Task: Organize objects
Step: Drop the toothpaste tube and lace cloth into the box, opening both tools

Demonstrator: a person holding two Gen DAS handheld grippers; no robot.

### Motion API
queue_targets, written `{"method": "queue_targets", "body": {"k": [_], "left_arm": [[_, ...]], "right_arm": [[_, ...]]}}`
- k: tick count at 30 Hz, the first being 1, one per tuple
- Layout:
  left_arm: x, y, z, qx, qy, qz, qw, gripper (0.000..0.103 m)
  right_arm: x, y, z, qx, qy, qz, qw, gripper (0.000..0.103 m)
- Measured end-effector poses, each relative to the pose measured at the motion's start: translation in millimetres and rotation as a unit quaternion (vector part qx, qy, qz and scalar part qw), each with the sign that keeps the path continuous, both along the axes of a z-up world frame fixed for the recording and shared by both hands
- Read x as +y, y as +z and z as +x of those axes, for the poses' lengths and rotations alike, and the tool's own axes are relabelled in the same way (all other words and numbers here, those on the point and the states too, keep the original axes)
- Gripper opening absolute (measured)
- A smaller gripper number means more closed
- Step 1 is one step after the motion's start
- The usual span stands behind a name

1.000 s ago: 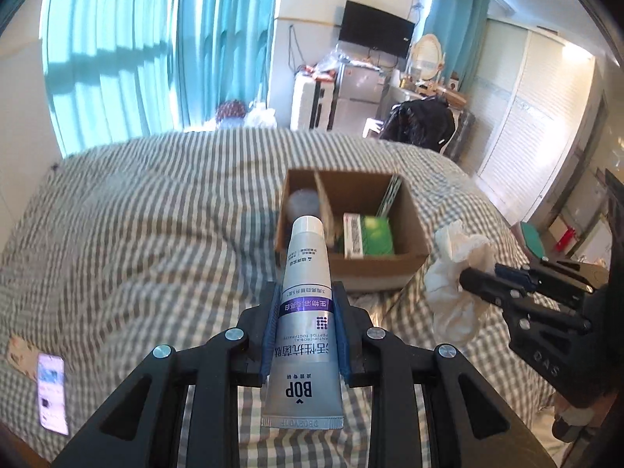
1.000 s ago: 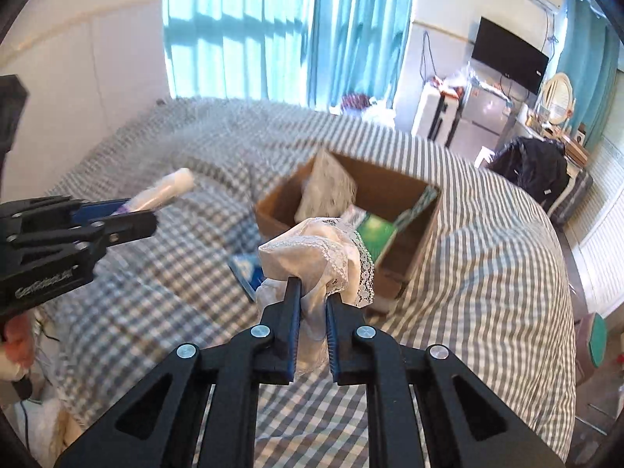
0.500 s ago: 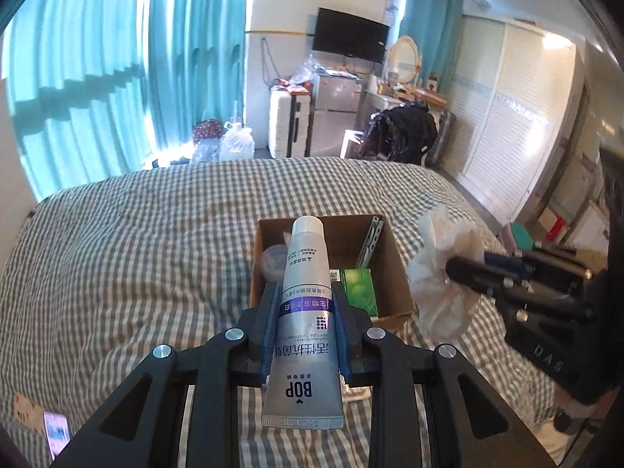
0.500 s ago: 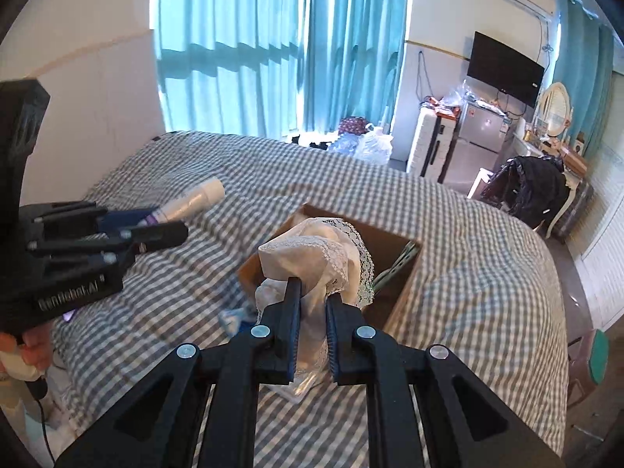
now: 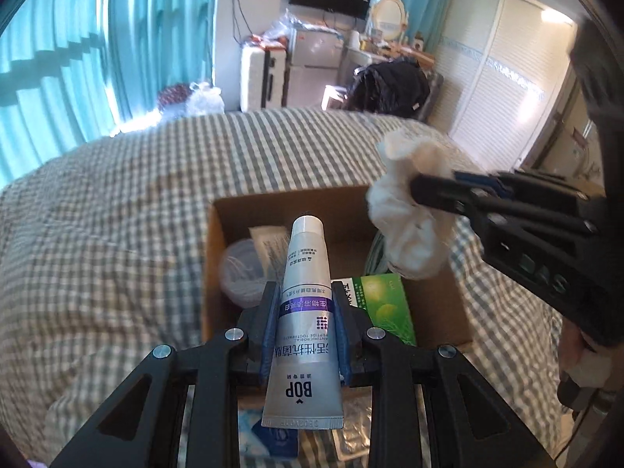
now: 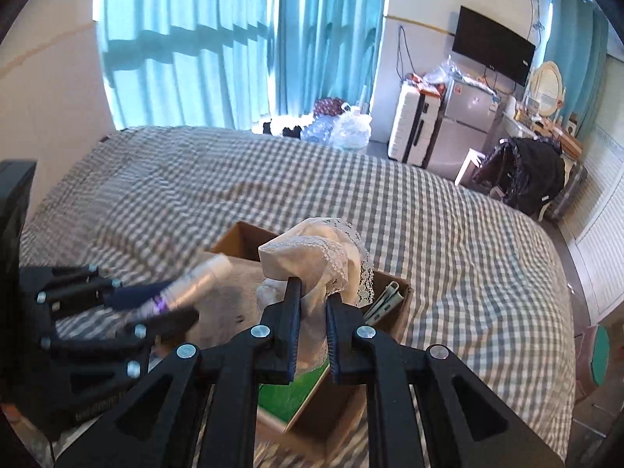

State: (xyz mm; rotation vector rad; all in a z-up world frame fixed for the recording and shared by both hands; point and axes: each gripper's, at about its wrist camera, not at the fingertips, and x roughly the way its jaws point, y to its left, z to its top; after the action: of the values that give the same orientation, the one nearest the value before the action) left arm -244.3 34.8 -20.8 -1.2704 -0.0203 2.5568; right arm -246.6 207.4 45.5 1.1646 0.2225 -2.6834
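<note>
Over on the left, the bed spreads out under its grey check cover, teal curtains glowing behind it. The left gripper hangs above the near edge of the box, jaws clamped tight on a silver tube, cap pointing away over the box's left side. Down in that left part sits a round clear tub with a white packet just beside it. Under the gripper, on the bed in front of the box, there's a blue packet, partly hidden. Moving right, a green carton lies in the box's middle, and something pale green leans against the right wall, too small to name. Then the right gripper, jaws pinched shut on a cream lace-edged cloth, the bundle held above the box's right side, clear of the contents. From the left camera the cloth hangs at the far right corner of the box. Far right, a black bag slumps by the fridge and white suitcase, a TV on the wall above.
</note>
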Motion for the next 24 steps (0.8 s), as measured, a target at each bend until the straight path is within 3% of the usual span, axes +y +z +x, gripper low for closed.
{"method": "queue_targets", "body": {"k": [9,12,14,15,16,19,22,24], "left_arm": [[14,-37,-21,-0.025,-0.015,0.011,0.9995,0.027],[12,-35,-14,-0.021,-0.010,0.011,0.9997,0.032],[8,-29,-5,-0.017,-0.004,0.008,0.9998,0.047],[4,-25,3,-0.012,0.000,0.008,0.9999,0.063],[-1,-17,9,-0.004,0.004,0.009,0.9999,0.070],[-10,2,27,0.013,0.008,0.011,0.9998,0.075],[-21,22,47,0.032,0.022,0.001,0.9993,0.091],[-29,34,61,0.045,0.034,-0.006,0.9984,0.092]], "right_arm": [[14,-52,-38,-0.031,-0.021,-0.020,0.999,0.014],[20,-50,-30,-0.028,-0.024,-0.041,0.998,0.035],[26,-42,-22,-0.018,-0.028,-0.048,0.998,0.054],[29,-35,-16,-0.011,-0.031,-0.052,0.998,0.056],[30,-29,-12,-0.007,-0.032,-0.053,0.998,0.059],[31,-7,3,0.008,-0.036,-0.046,0.998,0.063],[30,17,25,0.026,-0.037,-0.041,0.998,0.067],[29,32,42,0.038,-0.039,-0.039,0.998,0.070]]}}
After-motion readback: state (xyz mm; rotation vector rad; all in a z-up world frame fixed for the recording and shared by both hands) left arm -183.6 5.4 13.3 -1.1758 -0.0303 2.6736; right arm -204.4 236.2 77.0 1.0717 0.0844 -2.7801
